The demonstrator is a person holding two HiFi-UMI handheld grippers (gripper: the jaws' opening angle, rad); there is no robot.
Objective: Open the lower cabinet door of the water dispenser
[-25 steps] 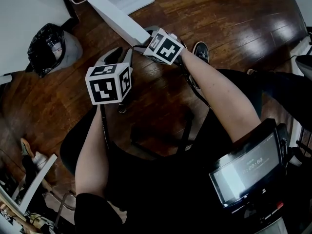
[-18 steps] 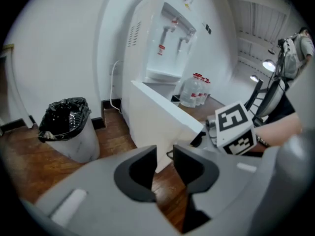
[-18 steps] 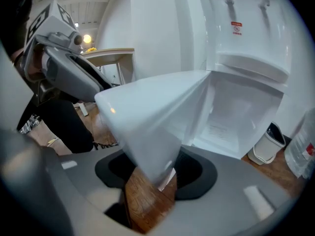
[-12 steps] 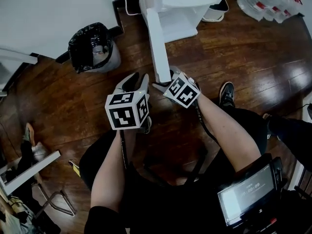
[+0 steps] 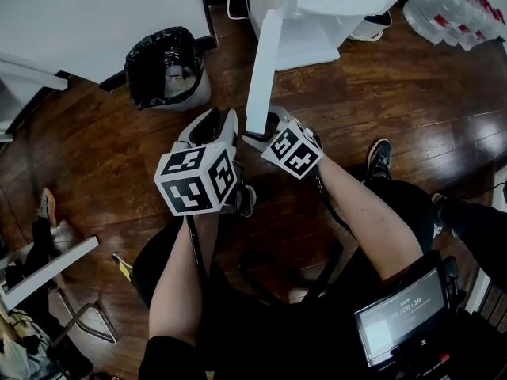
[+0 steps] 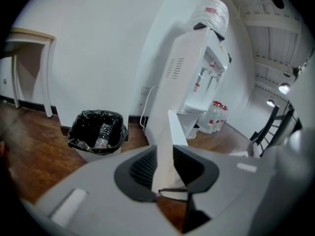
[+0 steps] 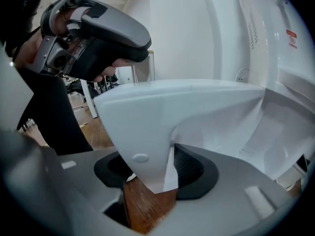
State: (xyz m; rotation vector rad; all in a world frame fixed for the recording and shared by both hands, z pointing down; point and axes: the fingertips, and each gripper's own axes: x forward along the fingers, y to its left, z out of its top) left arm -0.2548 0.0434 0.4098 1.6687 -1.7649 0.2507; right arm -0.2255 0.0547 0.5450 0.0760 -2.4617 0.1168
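The white water dispenser (image 5: 333,6) stands at the top of the head view. Its lower cabinet door (image 5: 264,62) is swung out and shows edge-on as a white strip. My right gripper (image 5: 265,127) holds the door's free corner (image 7: 172,112) between its pads, and its jaws are opening. My left gripper (image 5: 212,125) hovers just left of the door's end, open. In the left gripper view the door (image 6: 170,136) shows through the gap between the jaws, with the dispenser (image 6: 197,68) behind it. I see no pad pressing on it there.
A bin lined with a black bag (image 5: 166,66) stands against the wall, left of the dispenser. A pack of water bottles (image 5: 455,10) lies at the top right. My shoe (image 5: 380,158) rests on the wooden floor, and white furniture clutter (image 5: 47,267) sits at the lower left.
The door has swung further out from the dispenser with the right gripper on its free end. The left gripper has travelled alongside it and rolled a little.
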